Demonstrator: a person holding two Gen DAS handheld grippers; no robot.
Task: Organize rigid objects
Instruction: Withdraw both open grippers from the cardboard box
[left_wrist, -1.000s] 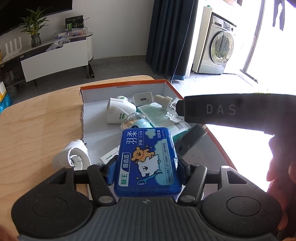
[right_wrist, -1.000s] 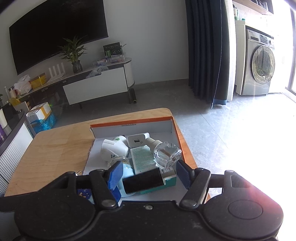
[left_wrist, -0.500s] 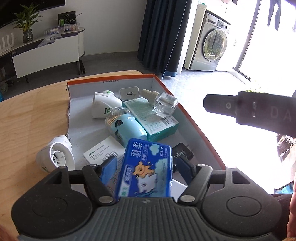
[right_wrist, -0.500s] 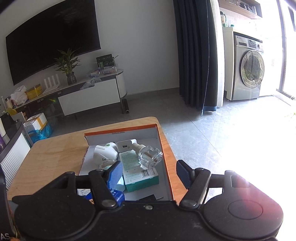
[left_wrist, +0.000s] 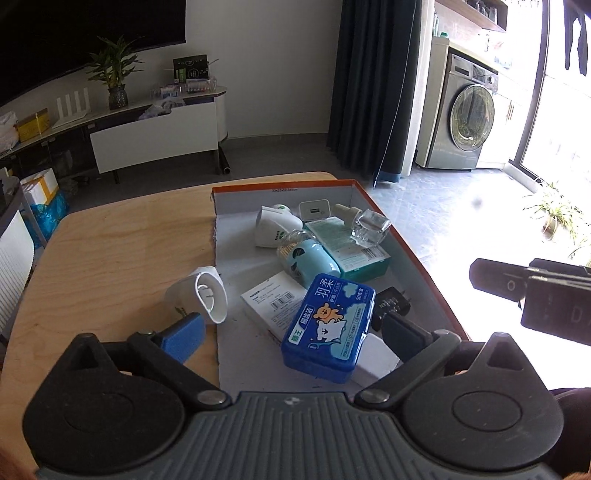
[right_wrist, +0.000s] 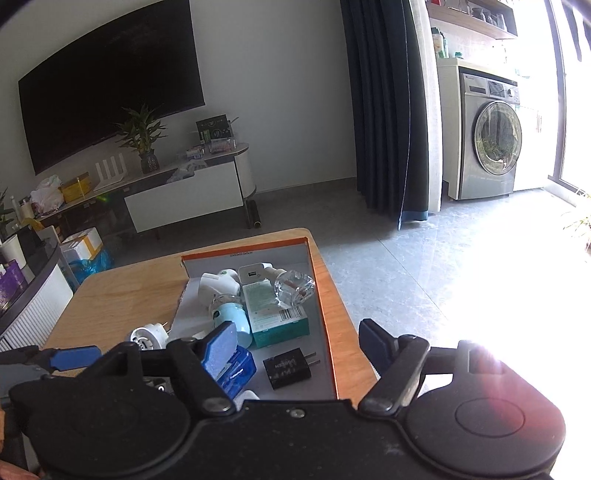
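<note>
A blue floss box (left_wrist: 327, 328) lies tilted in the orange-rimmed cardboard box (left_wrist: 413, 254), on a white carton (left_wrist: 273, 302). My left gripper (left_wrist: 291, 334) hangs just above it with its jaws opening wide, and the pads (left_wrist: 183, 336) do not touch it. A black plug adapter (right_wrist: 290, 369) lies flat on the box floor below my right gripper (right_wrist: 297, 343), whose jaws are opening with nothing between them. A white round plug-in device (left_wrist: 199, 299) lies on the wooden table (left_wrist: 122, 251) outside the box's left wall.
Farther back in the box lie a white repellent heater (left_wrist: 275, 225), a white charger (left_wrist: 314, 210), a clear glass bottle (left_wrist: 369, 225), a teal carton (left_wrist: 351, 251) and a pale blue container (left_wrist: 310, 258). The table's right edge drops to the floor.
The left jaws spread and let go of the blue floss box, which now rests in the cardboard box. Both grippers drew back and up; the black adapter left the right jaws.
</note>
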